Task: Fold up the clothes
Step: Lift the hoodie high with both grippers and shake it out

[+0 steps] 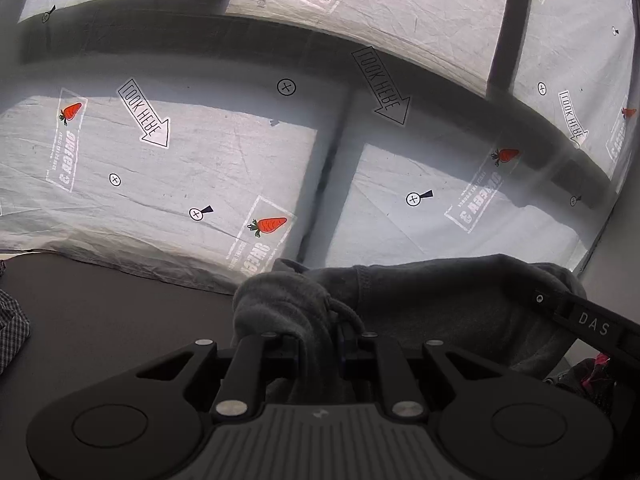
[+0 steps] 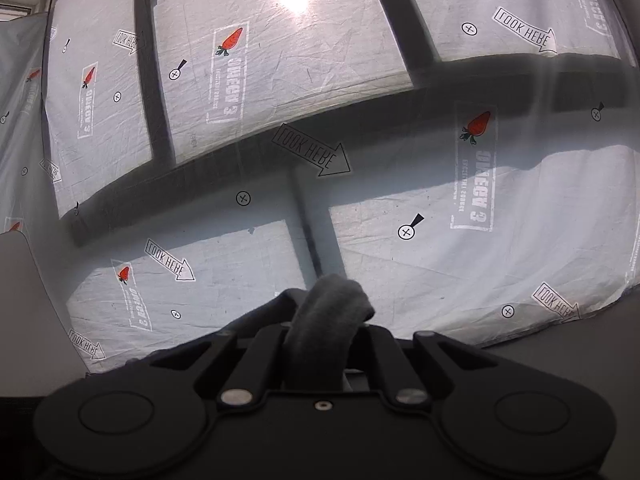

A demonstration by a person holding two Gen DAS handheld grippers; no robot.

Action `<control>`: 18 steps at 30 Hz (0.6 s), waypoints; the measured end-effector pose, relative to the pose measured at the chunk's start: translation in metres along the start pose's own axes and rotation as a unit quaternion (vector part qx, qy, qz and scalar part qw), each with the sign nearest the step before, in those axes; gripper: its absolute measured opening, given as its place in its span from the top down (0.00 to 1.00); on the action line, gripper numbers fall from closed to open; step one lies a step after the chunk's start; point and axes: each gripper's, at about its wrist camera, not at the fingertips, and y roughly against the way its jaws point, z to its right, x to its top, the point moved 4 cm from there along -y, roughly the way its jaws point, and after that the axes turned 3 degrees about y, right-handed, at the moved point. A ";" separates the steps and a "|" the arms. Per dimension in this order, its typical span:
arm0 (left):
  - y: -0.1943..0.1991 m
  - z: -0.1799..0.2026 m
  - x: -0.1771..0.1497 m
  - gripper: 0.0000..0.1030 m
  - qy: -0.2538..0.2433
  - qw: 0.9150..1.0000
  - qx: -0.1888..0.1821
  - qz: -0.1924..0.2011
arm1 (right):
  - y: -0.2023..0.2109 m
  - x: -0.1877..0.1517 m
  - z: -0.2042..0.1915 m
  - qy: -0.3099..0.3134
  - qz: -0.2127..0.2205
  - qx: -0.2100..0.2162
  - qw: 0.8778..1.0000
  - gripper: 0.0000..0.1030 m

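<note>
A grey fleece garment (image 1: 440, 304) with a drawstring is held up between both grippers, stretched to the right in the left wrist view. My left gripper (image 1: 320, 344) is shut on a bunched end of it, near the drawstring. My right gripper (image 2: 320, 344) is shut on another rolled grey edge of the garment (image 2: 332, 312). The right gripper's black body (image 1: 592, 328) shows at the right of the left wrist view, at the garment's far end. Both sets of fingertips are hidden in the cloth.
A dark table surface (image 1: 100, 312) lies below at the left. A checked cloth (image 1: 12, 328) sits at the far left edge, and a dark and pink item (image 1: 592, 376) at the right. A printed translucent sheet over windows (image 2: 360, 80) fills the background.
</note>
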 end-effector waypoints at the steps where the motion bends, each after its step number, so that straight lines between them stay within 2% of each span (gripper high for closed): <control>1: -0.014 -0.005 0.000 0.82 0.005 1.000 0.004 -0.011 | -0.013 -0.005 0.003 -0.003 -0.013 0.001 1.000 0.96; 6: -0.085 -0.024 0.012 0.82 0.020 0.998 0.015 -0.049 | -0.083 -0.023 0.019 -0.004 -0.069 0.005 0.998 0.96; 12: -0.166 -0.028 0.032 0.82 0.020 0.997 0.014 -0.066 | -0.153 -0.028 0.026 0.020 -0.060 -0.016 0.998 0.96; 14: -0.192 -0.032 0.022 0.82 0.020 0.996 0.025 -0.086 | -0.176 -0.036 0.025 0.033 -0.063 -0.033 0.997 0.96; 18: -0.243 -0.048 -0.010 0.82 0.032 0.987 0.052 -0.147 | -0.223 -0.078 0.041 -0.003 -0.136 -0.056 0.989 0.95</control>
